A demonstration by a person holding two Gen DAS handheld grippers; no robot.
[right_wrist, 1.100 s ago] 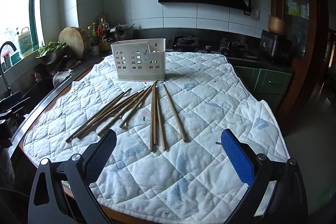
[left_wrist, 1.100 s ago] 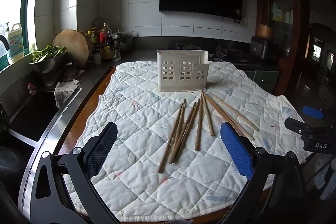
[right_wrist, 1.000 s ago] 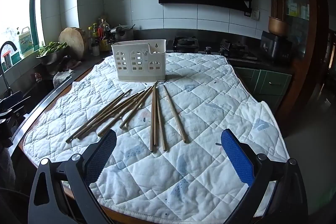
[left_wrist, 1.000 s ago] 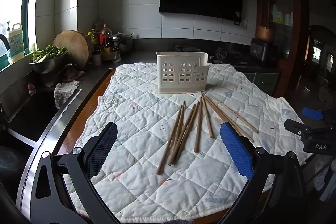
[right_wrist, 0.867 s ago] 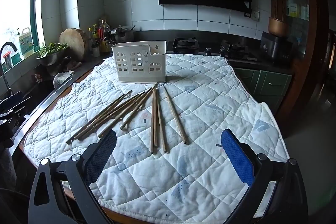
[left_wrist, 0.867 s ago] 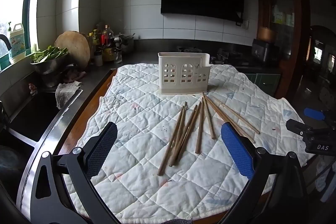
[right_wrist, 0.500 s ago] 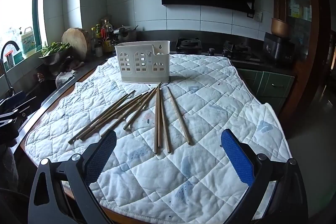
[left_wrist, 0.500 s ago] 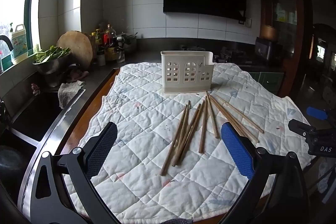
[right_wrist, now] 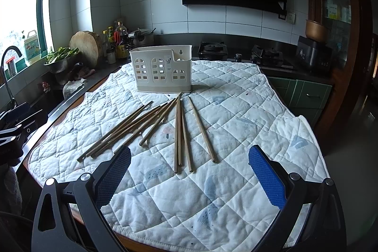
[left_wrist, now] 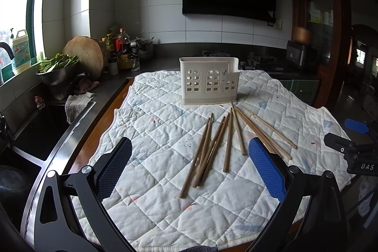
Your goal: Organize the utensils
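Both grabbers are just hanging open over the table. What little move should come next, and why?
Probably lower the right gripper onto the nearest chopsticks and close on them. All the chopsticks lie loose on the quilted cloth, the white holder behind them looks empty, and both it and the left gripper are open, holding nothing.

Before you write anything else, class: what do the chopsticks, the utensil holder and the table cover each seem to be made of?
Chopsticks: probably wood or bamboo; matte brown, plain sticks.
Utensil holder: likely moulded plastic; smooth cream walls with window-shaped cut-outs.
Table cover: quilted fabric; stitched diamond pattern, wrinkles, faint stains.
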